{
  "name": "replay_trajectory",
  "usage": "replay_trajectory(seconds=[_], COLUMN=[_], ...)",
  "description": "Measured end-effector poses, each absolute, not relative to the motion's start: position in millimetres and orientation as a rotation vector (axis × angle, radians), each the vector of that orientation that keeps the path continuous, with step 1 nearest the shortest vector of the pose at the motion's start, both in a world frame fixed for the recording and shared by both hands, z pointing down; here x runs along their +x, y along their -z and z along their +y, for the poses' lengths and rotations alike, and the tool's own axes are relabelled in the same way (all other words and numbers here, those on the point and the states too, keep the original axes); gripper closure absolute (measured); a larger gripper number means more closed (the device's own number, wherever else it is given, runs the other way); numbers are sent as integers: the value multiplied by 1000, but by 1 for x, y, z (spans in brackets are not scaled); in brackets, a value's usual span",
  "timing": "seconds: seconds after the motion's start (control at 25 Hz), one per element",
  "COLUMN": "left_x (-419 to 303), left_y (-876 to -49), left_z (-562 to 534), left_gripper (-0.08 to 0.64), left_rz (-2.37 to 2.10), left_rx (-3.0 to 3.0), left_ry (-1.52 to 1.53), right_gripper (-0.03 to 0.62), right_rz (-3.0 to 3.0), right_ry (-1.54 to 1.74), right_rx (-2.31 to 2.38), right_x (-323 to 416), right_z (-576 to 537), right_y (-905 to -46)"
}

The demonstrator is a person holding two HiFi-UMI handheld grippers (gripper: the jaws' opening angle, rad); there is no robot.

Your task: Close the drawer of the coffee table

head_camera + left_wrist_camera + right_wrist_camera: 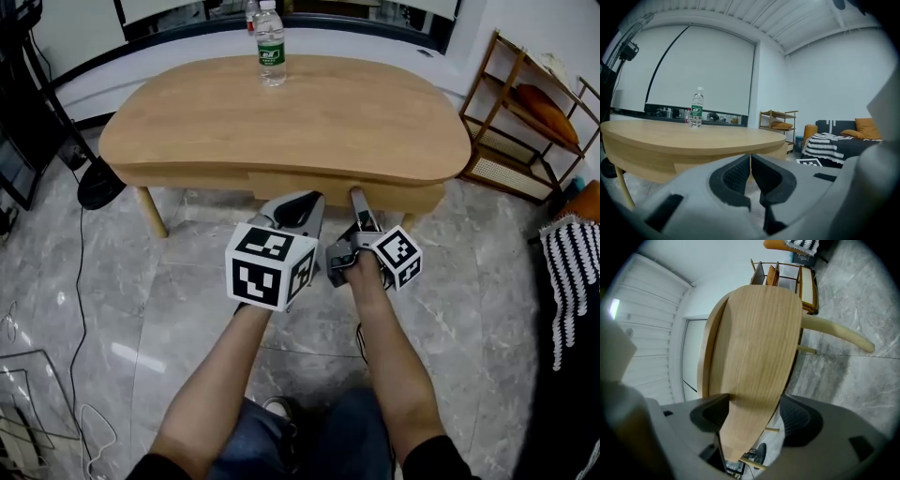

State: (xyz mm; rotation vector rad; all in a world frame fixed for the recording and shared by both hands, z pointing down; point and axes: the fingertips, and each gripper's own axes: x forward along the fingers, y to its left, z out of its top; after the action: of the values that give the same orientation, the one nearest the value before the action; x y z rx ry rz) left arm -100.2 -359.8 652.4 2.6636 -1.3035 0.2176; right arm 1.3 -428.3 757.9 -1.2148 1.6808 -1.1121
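Two hand-held grippers were held close to the near side of a pale wooden desk (pixel 309 122) with a rounded oval top.

The left gripper (pixel 302 206) was seen with its jaws drawn almost together. Only a thin slit was left between the dark pads, and nothing was held in it. The desk's edge was shown just ahead of these jaws and a little above them. Far beyond them and to their left, a clear water bottle (pixel 271 47) with a green label was stood upright on the desk top.

The right gripper (pixel 359 202) was rolled onto its side, and its jaws were spread wide. In the right gripper view the desk's wooden front was framed between them at very close range. Contact with either pad could not be made out.

The drawer (pixel 309 183) was set in the desk's near side, directly ahead of both pairs of jaws. The tip of the right jaws was placed against or just short of its face. That face appeared level with the rest of the front, and a seam was marked at its left end.

Well off to the right of the right jaws a wooden shelf rack (pixel 525 122) was stood. Grey marble floor (pixel 112 281) was spread beneath both grippers.
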Motion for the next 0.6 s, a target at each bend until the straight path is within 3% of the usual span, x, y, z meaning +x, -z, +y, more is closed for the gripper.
replay_trajectory(seconds=[0.6], left_x=[-116], left_y=[-663], left_z=[-373], left_gripper=[545], left_rz=[-1321], left_rx=[2656], left_ry=[-239], right_gripper=[262], right_rz=[1665], right_ry=[1097], right_rx=[-1234], right_x=[3], right_z=[-449], right_y=[-758])
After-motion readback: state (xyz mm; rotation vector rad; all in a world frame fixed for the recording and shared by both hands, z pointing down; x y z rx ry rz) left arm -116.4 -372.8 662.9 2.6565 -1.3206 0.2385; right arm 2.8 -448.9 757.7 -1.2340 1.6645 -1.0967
